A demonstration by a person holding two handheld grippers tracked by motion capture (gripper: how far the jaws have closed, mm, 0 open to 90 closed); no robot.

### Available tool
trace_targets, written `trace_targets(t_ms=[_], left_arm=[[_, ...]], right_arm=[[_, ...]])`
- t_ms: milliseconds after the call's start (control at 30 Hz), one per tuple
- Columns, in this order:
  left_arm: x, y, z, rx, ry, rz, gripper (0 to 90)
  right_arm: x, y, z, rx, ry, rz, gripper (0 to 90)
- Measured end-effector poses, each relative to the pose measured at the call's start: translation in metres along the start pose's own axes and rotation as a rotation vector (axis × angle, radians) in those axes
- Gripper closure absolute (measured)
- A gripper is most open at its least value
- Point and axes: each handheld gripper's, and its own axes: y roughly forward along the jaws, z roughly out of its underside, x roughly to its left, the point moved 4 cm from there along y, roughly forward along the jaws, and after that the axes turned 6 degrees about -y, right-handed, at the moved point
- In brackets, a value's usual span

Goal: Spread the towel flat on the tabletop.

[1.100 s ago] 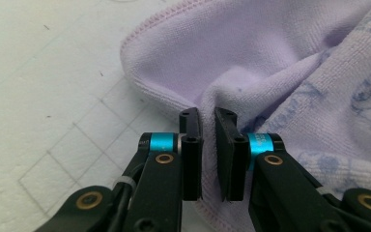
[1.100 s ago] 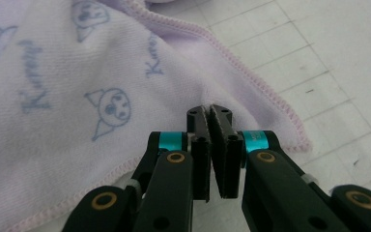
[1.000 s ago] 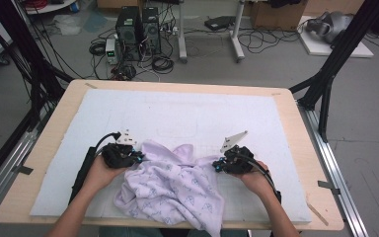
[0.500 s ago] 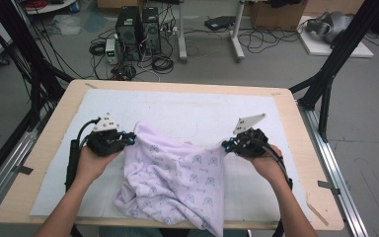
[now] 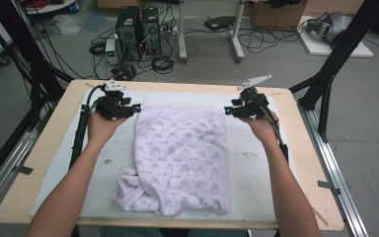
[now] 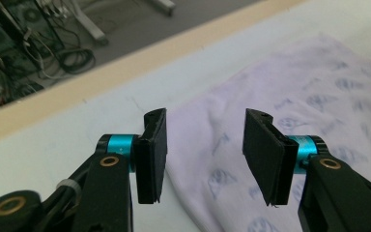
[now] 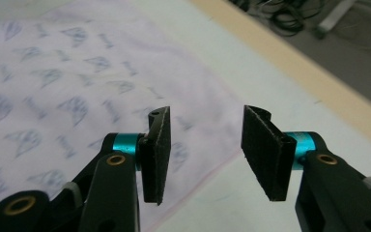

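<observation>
A pale lilac cloth (image 5: pixel 182 153) with a small blue print lies spread on the white mat (image 5: pixel 256 163), its near left end still bunched. My left gripper (image 5: pixel 136 106) hovers at the cloth's far left corner, and my right gripper (image 5: pixel 227 111) at its far right corner. In the left gripper view the jaws (image 6: pixel 205 145) stand apart above the cloth's edge (image 6: pixel 280 92). The right gripper (image 7: pixel 205 145) likewise stands open over the cloth's corner (image 7: pixel 77 82). Both pairs of jaws have just been opening, and nothing is pressed between the pads.
The mat covers a wooden table (image 5: pixel 39 158) whose far edge (image 5: pixel 197 88) lies just beyond the grippers. Black frame poles (image 5: pixel 335 64) stand at both far corners. Computer towers (image 5: pixel 138 27) and cables sit on the floor behind.
Both hands moved away from the person and apart, drawing the cloth's far edge out flat. Both grippers then opened and let go of the cloth.
</observation>
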Motion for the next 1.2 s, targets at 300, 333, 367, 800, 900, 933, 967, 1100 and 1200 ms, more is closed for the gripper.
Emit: trace_targets(t_ms=[300, 333, 367, 800, 900, 933, 967, 1100, 1200], left_arm=[[-0.022, -0.019, 0.06, 0.032, 0.006, 0.114, 48.3], [-0.026, -0.023, 0.064, 0.023, 0.01, 0.125, 47.8], [-0.03, -0.027, 0.068, 0.019, 0.015, 0.141, 47.7], [-0.076, -0.055, 0.109, 0.067, 0.116, 0.293, 44.6], [-0.08, -0.049, 0.116, 0.102, 0.141, 0.295, 46.0], [-0.081, -0.047, 0.118, 0.109, 0.146, 0.302, 48.7], [-0.082, -0.044, 0.119, 0.119, 0.147, 0.31, 53.2], [-0.088, -0.036, 0.123, 0.158, 0.189, 0.321, 66.5], [-0.09, -0.035, 0.122, 0.153, 0.195, 0.324, 74.5]], right_arm=[[0.062, -0.001, 0.042, -0.041, -0.026, -0.138, 50.8], [0.069, -0.002, 0.044, -0.045, -0.033, -0.15, 49.7], [0.076, -0.004, 0.047, -0.057, -0.033, -0.163, 49.5], [0.158, -0.02, 0.086, -0.087, -0.105, -0.34, 45.9], [0.172, -0.016, 0.097, -0.053, -0.122, -0.372, 45.9], [0.177, -0.014, 0.1, -0.052, -0.122, -0.383, 46.0], [0.18, -0.013, 0.102, -0.048, -0.125, -0.387, 47.0], [0.191, -0.008, 0.111, -0.022, -0.148, -0.411, 57.7], [0.195, -0.001, 0.115, 0.001, -0.171, -0.407, 71.0]])
